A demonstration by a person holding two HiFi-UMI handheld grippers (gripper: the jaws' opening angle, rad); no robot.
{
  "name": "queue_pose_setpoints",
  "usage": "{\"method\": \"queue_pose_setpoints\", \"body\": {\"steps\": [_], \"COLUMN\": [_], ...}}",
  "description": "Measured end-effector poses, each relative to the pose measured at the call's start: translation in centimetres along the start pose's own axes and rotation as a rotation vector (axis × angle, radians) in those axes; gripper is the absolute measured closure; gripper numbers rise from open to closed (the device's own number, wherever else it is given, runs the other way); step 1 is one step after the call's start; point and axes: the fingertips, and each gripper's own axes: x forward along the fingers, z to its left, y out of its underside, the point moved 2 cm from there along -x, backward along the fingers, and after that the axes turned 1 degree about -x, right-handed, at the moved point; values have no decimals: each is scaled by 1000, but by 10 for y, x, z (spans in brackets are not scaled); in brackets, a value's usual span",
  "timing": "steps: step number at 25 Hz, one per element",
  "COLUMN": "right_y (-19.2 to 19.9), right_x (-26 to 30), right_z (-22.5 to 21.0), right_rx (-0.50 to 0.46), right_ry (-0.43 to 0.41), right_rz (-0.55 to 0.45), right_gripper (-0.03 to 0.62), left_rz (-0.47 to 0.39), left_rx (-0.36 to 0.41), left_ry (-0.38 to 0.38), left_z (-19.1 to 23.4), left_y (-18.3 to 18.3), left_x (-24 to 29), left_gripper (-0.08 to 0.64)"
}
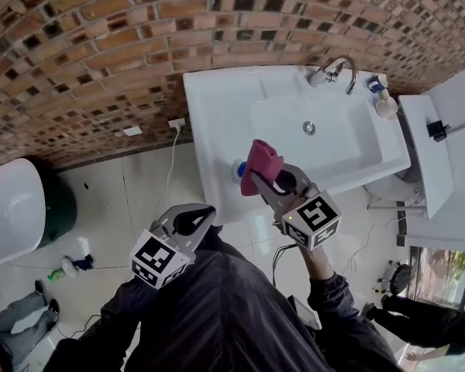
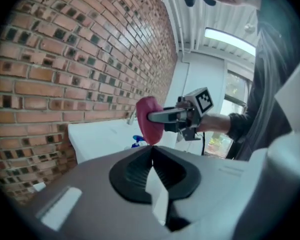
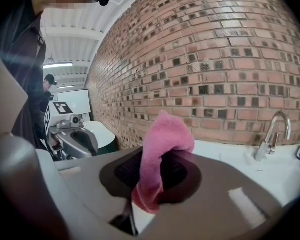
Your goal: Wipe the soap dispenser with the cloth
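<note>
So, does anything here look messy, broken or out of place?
Nothing looks spilled or broken. The only loose bits are a small bottle-like thing lying on the floor tiles left of the sink, and a cable trailing from the wall socket down to the floor.

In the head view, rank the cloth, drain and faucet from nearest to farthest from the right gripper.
1. Cloth: in the right gripper jaws.
2. Drain: in the sink's middle.
3. Faucet: at its back edge.
</note>
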Motion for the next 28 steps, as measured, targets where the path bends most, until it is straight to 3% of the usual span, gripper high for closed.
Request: {"method": "queue_pose_setpoints", "body": {"steps": [5, 12, 15, 17, 19, 22, 28], "right_y": [7, 30, 30, 40, 62, 97, 119], "right_x": [30, 6, -12, -25, -32, -29, 10], "right_z": [-14, 2, 10, 7, 1, 1, 22], "right_rx": [1, 41, 77, 181, 371, 601, 655], "right_ry": [0, 30, 64, 119, 175, 180, 159], "right_rz": [38, 55, -48, -119, -162, -173, -151], "right_gripper": [520, 520, 520, 520, 520, 521, 520], "left_rz": [11, 41, 65, 89, 111, 138, 203], "left_rx": [-6, 12, 30, 46, 55, 60, 103], "left_ry": [-9, 24, 52, 65, 55, 17, 42], "left_z": [12, 26, 26, 28, 32, 39, 45], "left_y": [-4, -9, -8, -7, -6, -9, -21], "left_x": [6, 17, 22, 24, 27, 31, 27], "left_gripper": [560, 560, 560, 560, 560, 559, 558]}}
